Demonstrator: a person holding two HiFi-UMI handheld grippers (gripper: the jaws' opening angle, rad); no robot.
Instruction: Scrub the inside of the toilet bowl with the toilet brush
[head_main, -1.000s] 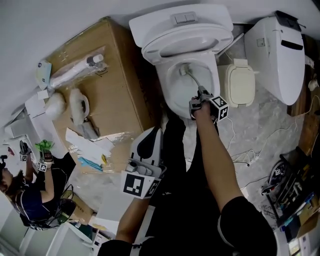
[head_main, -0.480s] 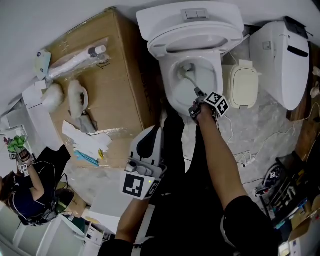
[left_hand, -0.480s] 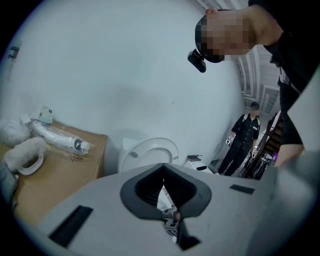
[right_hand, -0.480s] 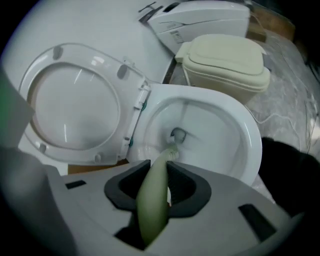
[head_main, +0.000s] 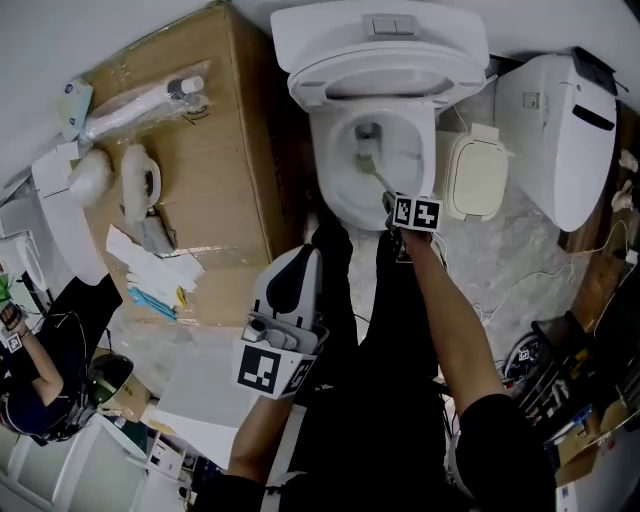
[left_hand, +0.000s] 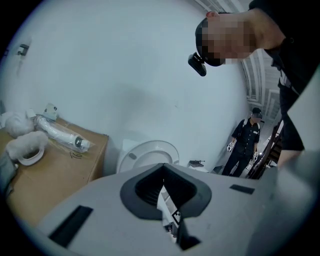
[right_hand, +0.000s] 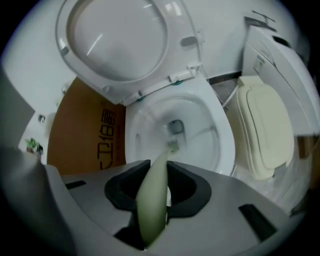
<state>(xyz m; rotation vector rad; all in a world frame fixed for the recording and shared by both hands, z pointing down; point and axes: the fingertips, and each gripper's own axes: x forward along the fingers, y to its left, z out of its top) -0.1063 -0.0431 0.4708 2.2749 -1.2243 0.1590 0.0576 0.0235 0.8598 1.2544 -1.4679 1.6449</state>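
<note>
The white toilet (head_main: 375, 60) stands at the top of the head view with seat and lid raised. My right gripper (head_main: 393, 203) hovers over the bowl's near rim (head_main: 345, 205), shut on the pale green handle of the toilet brush (head_main: 372, 172). The brush head (right_hand: 173, 146) reaches down inside the bowl (right_hand: 210, 135), just short of the drain hole. In the right gripper view the handle (right_hand: 152, 200) runs up between the jaws. My left gripper (head_main: 298, 268) is held back near my body, shut and holding nothing. The left gripper (left_hand: 162, 189) points over the toilet lid (left_hand: 147, 152) toward the wall.
A large cardboard box (head_main: 210, 190) with wrapped plumbing parts stands left of the toilet. A cream bin (head_main: 475, 172) and a second white toilet unit (head_main: 555, 120) stand at the right. Cables (head_main: 515, 290) lie on the marble floor. Another person (left_hand: 245, 145) stands behind.
The right gripper has twisted slightly, its marker cube now facing up flat, and the brush head has shifted a little inside the bowl. The left gripper has stayed put.
</note>
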